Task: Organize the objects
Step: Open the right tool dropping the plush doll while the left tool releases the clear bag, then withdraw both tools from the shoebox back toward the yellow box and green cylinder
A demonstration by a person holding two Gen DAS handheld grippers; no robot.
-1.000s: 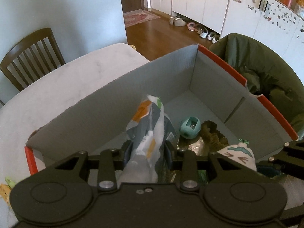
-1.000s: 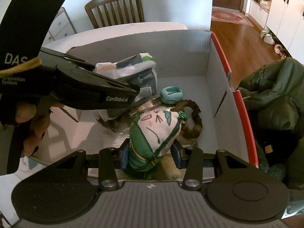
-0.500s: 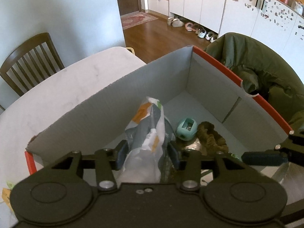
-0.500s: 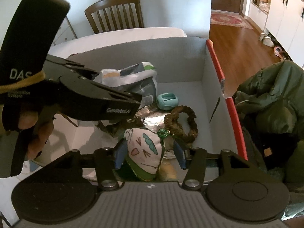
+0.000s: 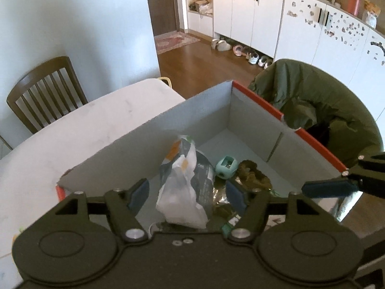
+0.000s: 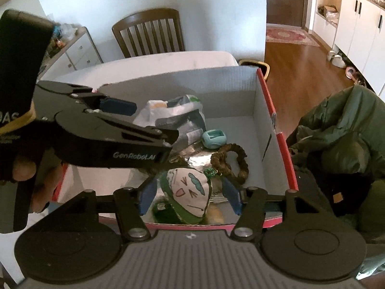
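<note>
In the left wrist view the left gripper [image 5: 187,192] sits at the lower middle of the frame with its blue-padded jaws spread wide apart, and a crumpled packet [image 5: 185,185] stands loose between them, touching neither pad. The packet rests inside a grey cardboard box [image 5: 134,144] with red edges, which fills the centre of the frame on a white table [image 5: 72,125]. Just right of the packet lie a small teal toy [image 5: 225,167] and a brown rope ring [image 5: 252,175]. The tip of the right gripper [image 5: 329,187] reaches in from the right edge. In the right wrist view the right gripper [image 6: 190,196] is also parted, with a white and green stuffed pouch [image 6: 190,192] lying between its pads without being pinched, low in the frame near the box's front wall. The left gripper's black body crosses the left half of that view and hides part of the box floor. A wooden chair [image 6: 149,33] stands at the top centre, and a green jacket [image 6: 341,134] is heaped at the right edge.
</note>
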